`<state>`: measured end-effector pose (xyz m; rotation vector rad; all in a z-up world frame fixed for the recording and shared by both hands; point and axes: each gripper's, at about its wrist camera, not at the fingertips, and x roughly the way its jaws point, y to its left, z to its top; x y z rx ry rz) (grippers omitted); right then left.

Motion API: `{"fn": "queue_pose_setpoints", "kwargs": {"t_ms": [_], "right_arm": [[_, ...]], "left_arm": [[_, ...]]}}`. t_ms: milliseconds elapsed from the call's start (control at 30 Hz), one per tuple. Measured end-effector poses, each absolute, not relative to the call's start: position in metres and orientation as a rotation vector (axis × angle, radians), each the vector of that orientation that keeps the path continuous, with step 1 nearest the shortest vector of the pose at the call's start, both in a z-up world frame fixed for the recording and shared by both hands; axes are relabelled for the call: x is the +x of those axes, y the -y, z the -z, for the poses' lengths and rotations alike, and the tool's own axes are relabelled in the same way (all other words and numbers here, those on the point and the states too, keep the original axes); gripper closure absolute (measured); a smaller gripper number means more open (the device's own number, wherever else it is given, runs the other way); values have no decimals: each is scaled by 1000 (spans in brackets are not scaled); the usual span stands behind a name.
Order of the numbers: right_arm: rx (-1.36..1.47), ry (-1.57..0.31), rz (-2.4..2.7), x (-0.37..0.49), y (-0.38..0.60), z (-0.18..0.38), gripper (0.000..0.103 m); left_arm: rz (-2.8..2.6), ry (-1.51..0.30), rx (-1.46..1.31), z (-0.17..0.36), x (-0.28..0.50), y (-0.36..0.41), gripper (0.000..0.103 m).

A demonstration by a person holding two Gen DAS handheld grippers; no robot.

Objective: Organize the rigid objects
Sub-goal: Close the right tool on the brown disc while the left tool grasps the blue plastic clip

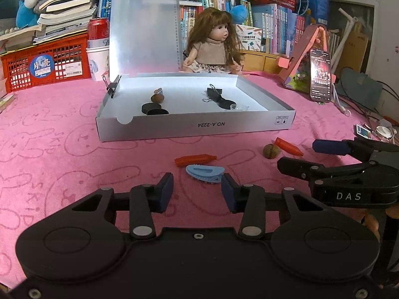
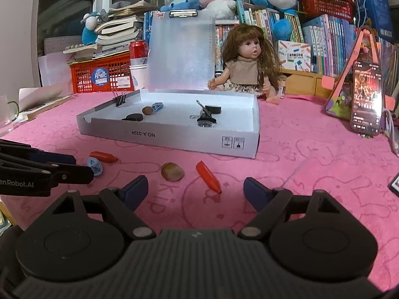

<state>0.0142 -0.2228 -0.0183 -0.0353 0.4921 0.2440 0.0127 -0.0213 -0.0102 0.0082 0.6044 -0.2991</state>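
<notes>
An open grey box [image 1: 194,128] [image 2: 174,140] lies on the pink cloth, holding black caps, a walnut and binder clips. In front of it lie a blue hair clip [image 1: 204,173] [image 2: 94,165], two red crayon-like pieces [image 1: 194,160] [image 1: 289,146] [image 2: 208,177] [image 2: 103,157] and a walnut [image 1: 271,151] [image 2: 172,172]. My left gripper [image 1: 197,193] is open, just short of the blue clip. My right gripper [image 2: 194,191] is open, just short of the red piece and walnut; it also shows in the left wrist view [image 1: 299,157].
A doll [image 1: 214,44] [image 2: 249,67] sits behind the box. A phone on a pink stand [image 1: 320,77] [image 2: 366,99] is at the right. A red crate [image 1: 47,62], a can, cups, books and plush toys line the back.
</notes>
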Motion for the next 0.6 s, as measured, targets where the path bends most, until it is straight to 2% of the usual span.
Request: {"fn": "queue_pose_setpoints", "kwargs": {"t_ms": [133,433,500,567,600], "right_arm": [[-36,-481,-237,19,222,14,18],[-42,-474,-251,23,219,10,28],[-67,-474,-277,22,215,10,32],[-92,-481,-299,22,211,10,45],[-101,-485,-306,23,209,10,48]], "left_arm": [[293,-612,-18,9,14,21,75],[327,-569,10,3,16,27,74],[344,-558,25,2,17,30,73],[351,-548,56,4,21,33,73],[343,-555,71,6,23,35,73]]}}
